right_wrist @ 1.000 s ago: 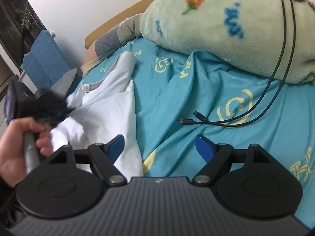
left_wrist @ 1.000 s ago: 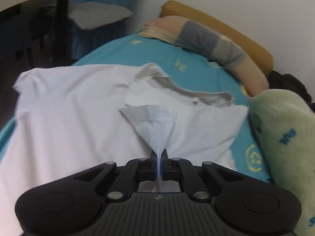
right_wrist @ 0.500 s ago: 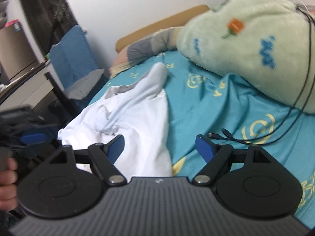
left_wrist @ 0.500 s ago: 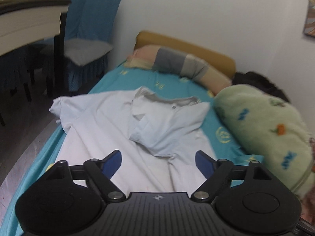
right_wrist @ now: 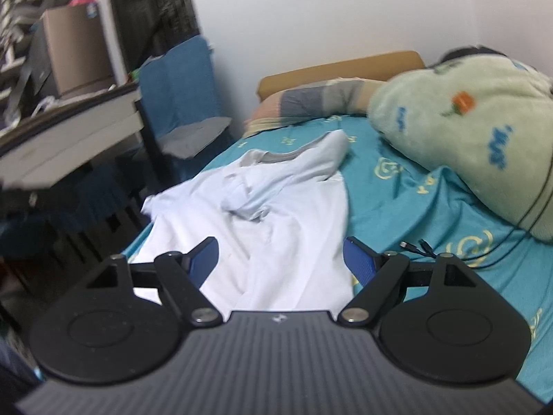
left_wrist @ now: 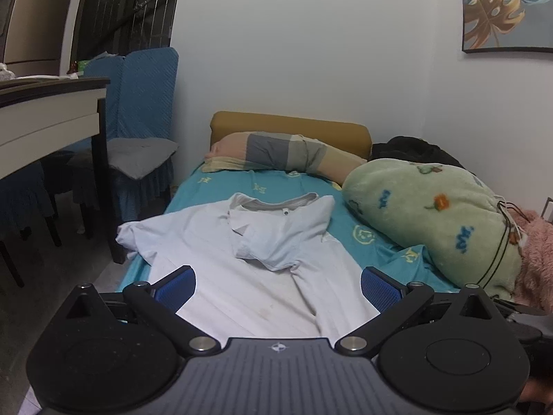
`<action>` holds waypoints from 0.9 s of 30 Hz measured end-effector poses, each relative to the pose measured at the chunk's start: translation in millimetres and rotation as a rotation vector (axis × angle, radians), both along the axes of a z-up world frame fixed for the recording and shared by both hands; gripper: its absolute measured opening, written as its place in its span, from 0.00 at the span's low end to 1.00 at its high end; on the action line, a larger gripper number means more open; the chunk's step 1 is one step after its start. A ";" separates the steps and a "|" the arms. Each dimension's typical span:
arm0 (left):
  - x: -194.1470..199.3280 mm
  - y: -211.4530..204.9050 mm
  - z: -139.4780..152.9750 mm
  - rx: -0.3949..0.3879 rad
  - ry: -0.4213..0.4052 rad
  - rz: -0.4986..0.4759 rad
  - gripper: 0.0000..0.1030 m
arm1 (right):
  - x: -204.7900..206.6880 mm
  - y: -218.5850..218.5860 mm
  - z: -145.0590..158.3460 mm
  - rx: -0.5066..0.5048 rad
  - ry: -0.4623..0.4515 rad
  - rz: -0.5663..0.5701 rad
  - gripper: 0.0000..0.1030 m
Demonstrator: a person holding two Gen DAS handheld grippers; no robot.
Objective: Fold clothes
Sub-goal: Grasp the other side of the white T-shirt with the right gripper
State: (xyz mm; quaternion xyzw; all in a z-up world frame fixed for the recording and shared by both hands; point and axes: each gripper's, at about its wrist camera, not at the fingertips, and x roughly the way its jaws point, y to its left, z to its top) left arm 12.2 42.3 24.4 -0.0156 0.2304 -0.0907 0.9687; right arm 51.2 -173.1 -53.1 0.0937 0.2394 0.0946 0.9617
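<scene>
A pale white polo shirt [left_wrist: 242, 263] lies spread on the teal bed sheet [left_wrist: 373, 238], collar toward the headboard. Its right sleeve [left_wrist: 273, 242] is folded in over the chest; the left sleeve hangs toward the bed's left edge. My left gripper [left_wrist: 278, 285] hovers above the shirt's lower part, open, with nothing between its blue pads. In the right wrist view the same shirt [right_wrist: 276, 221] shows, a little blurred. The right gripper [right_wrist: 281, 259] is open too, held over the shirt's lower half and apart from the cloth.
A green fleece blanket [left_wrist: 435, 221] is bundled on the bed's right side, with a striped pillow [left_wrist: 283, 154] at the headboard. A black cable [right_wrist: 418, 247] lies on the sheet at right. A table [left_wrist: 48, 110] and blue-covered chair [left_wrist: 141, 131] stand left of the bed.
My left gripper let go of the sleeve it was pinching, opened, and drew back and up from the shirt. The right gripper also pulled back, staying open.
</scene>
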 end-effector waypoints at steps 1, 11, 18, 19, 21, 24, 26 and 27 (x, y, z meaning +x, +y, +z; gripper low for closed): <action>-1.4 3.3 3.4 0.006 -0.010 0.001 1.00 | 2.5 3.7 -1.3 -0.013 0.006 0.021 0.79; -1.3 68.0 0.2 -0.003 -0.083 0.105 1.00 | 126.7 84.6 -3.3 -0.139 0.109 0.207 0.77; 25.3 123.3 -28.1 -0.133 -0.027 0.303 1.00 | 257.1 215.2 -14.6 -0.248 0.118 0.415 0.77; 30.0 129.8 -32.9 -0.131 -0.022 0.342 1.00 | 273.3 237.3 -19.5 -0.268 0.111 0.447 0.77; 39.2 141.8 -43.0 -0.119 -0.016 0.426 1.00 | 301.9 279.3 -31.9 -0.304 0.103 0.506 0.77; 53.4 159.6 -58.4 -0.138 0.009 0.531 1.00 | 335.3 334.5 -54.8 -0.370 0.083 0.575 0.77; 60.6 171.7 -69.1 -0.172 0.032 0.597 1.00 | 352.5 365.5 -71.1 -0.423 0.074 0.594 0.77; 64.0 177.8 -74.0 -0.185 0.042 0.621 1.00 | 360.2 378.1 -79.1 -0.447 0.074 0.596 0.77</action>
